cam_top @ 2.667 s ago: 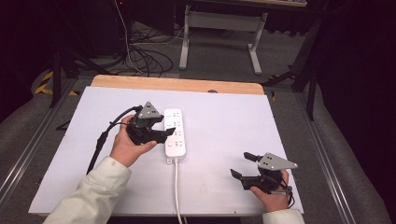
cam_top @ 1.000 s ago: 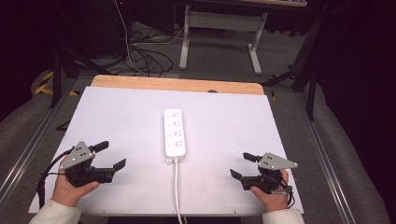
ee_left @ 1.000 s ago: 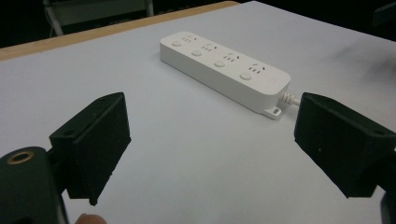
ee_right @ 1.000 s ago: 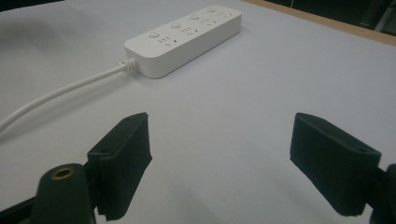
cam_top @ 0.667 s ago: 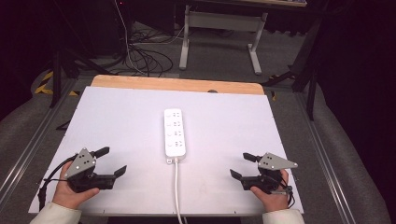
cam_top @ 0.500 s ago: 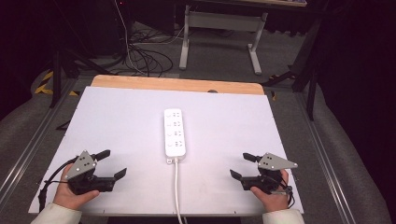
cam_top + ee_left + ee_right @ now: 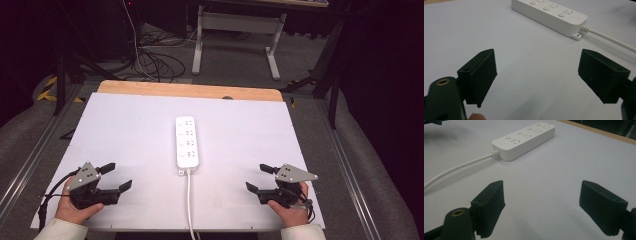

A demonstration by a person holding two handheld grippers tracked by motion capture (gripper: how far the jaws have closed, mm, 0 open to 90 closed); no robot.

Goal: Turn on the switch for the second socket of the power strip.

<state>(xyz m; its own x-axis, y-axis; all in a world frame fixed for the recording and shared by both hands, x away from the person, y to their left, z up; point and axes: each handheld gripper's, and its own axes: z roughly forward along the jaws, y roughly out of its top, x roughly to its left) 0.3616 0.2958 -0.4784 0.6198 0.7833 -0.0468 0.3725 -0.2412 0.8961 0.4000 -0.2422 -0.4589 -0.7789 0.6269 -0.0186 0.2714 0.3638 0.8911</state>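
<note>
Your left gripper (image 7: 114, 176), a black two-jaw tool with a grey plate on top, rests at about seven o'clock on the white table sheet (image 7: 125, 130). Its jaws stand wide apart and hold nothing. Your right gripper (image 7: 260, 178), built the same, sits at about five o'clock, jaws equally spread and empty.

Between them, at the centre of the sheet, lies the long white plastic power strip (image 7: 186, 141), its length running from twelve to six o'clock. Its white cord (image 7: 189, 205) leaves the near end and runs toward you, off the table edge.

A likely risk: if you reach in from either side, a jaw could catch the cord and drag the strip askew, because the cord lies loose between your hands.

The high view shows both grippers well apart from the strip. The left gripper view shows the small mounting tab (image 7: 577, 36) beside the cord's exit, and the right gripper view shows the round buttons (image 7: 519, 132) along the strip's top.
</note>
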